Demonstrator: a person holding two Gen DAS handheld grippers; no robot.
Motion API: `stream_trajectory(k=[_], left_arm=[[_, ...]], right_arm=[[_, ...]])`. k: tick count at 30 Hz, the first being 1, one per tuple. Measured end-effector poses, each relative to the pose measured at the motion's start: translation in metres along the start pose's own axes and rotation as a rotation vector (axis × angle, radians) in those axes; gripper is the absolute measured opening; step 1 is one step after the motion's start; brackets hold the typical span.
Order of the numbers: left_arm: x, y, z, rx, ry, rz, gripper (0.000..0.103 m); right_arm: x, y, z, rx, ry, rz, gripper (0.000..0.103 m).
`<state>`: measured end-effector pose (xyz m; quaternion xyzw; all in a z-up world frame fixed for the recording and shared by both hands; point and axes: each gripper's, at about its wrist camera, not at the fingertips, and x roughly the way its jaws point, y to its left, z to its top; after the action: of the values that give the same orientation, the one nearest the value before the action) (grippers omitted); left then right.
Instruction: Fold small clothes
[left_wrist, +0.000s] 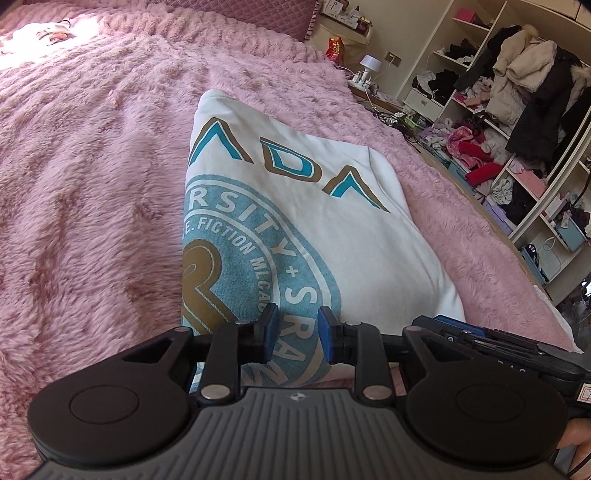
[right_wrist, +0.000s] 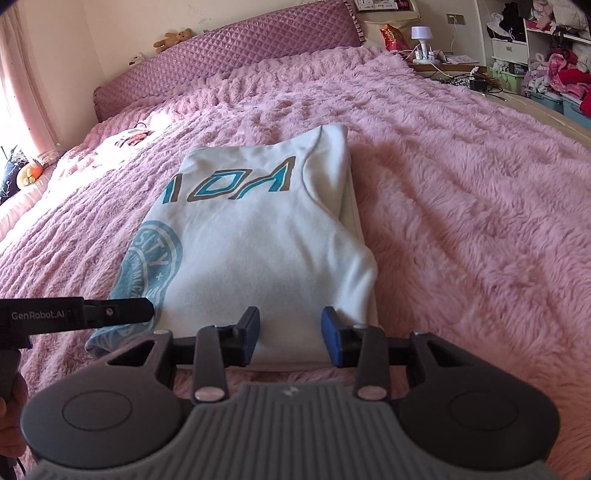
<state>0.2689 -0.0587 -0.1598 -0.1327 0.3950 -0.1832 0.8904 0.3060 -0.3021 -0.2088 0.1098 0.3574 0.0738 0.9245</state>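
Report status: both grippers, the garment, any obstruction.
Left gripper open, right gripper open, both at near hem. White printed shirt lies partly folded on pink blanket. Nothing in the way.

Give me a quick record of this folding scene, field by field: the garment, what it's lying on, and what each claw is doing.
garment: white sweatshirt with teal and brown lettering and a round blue crest
garment state: folded into a long rectangle, lying flat
surface: fluffy pink blanket on a bed
left claw: open, over the near end of the sweatshirt above the crest, gripping nothing
right claw: open, over the near edge of the sweatshirt, gripping nothing
background: purple quilted headboard, open wardrobe shelves crowded with clothes
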Motion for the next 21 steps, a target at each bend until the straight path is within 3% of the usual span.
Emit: stream_trajectory(k=[5, 10, 12, 14, 17, 21], left_arm=[[-0.009, 0.001, 0.008, 0.004, -0.015, -0.043, 0.032], [-0.024, 0.017, 0.030, 0.025, -0.082, -0.092, 0.042], [-0.025, 0.034, 0.041, -0.023, -0.099, -0.142, 0.043], [-0.026, 0.057, 0.048, -0.091, -0.131, -0.239, 0.044], [-0.019, 0.095, 0.051, -0.252, -0.120, -0.360, 0.052], [-0.004, 0.132, 0.048, -0.384, -0.090, -0.388, 0.052]], right_arm=[[-0.005, -0.001, 0.003, 0.004, -0.005, 0.017, 0.035], [-0.018, -0.025, 0.031, 0.087, -0.100, 0.154, 0.045], [-0.016, -0.039, 0.043, 0.121, -0.105, 0.197, 0.046], [-0.008, -0.054, 0.055, 0.146, -0.096, 0.256, 0.053], [0.009, -0.076, 0.065, 0.181, -0.045, 0.307, 0.054], [0.028, -0.104, 0.065, 0.270, -0.007, 0.348, 0.055]])
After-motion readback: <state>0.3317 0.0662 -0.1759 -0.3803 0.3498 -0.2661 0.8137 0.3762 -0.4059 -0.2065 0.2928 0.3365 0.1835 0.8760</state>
